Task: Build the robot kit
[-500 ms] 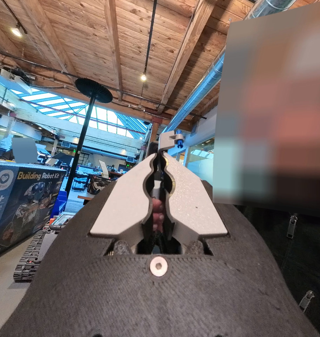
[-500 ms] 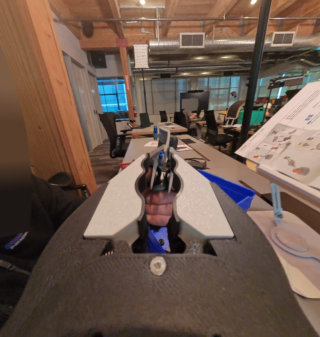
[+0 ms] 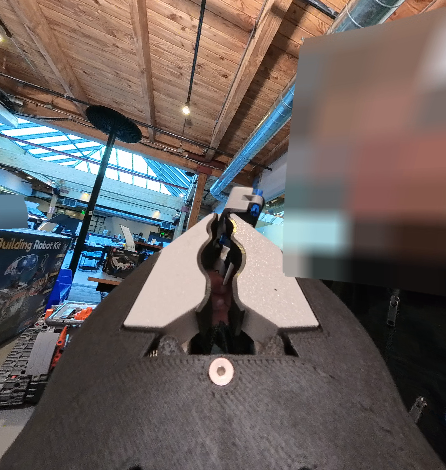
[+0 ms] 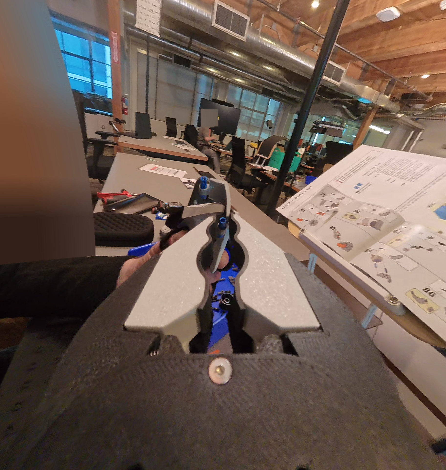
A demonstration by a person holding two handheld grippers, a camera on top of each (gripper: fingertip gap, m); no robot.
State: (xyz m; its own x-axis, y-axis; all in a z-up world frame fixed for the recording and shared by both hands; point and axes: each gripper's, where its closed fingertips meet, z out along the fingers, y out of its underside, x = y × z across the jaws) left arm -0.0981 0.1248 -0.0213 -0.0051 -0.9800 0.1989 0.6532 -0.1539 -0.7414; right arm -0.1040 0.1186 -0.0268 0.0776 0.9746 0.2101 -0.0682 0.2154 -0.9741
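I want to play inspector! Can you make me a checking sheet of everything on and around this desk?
Surface: grey table, partly covered.
Job's things: grey brick piece with blue pins, pinched from both sides; open instruction booklet on a tilted stand; blue bin of small parts below.
Clutter: black padded rest, red-handled tool, papers, tracked model, kit box.
Grippers: left gripper shut on the grey piece; right gripper shut on it too.
Cables: nothing seen on the table.
Surroundings: wooden ceiling, silver duct, black pole, office chairs, a seated person far off.
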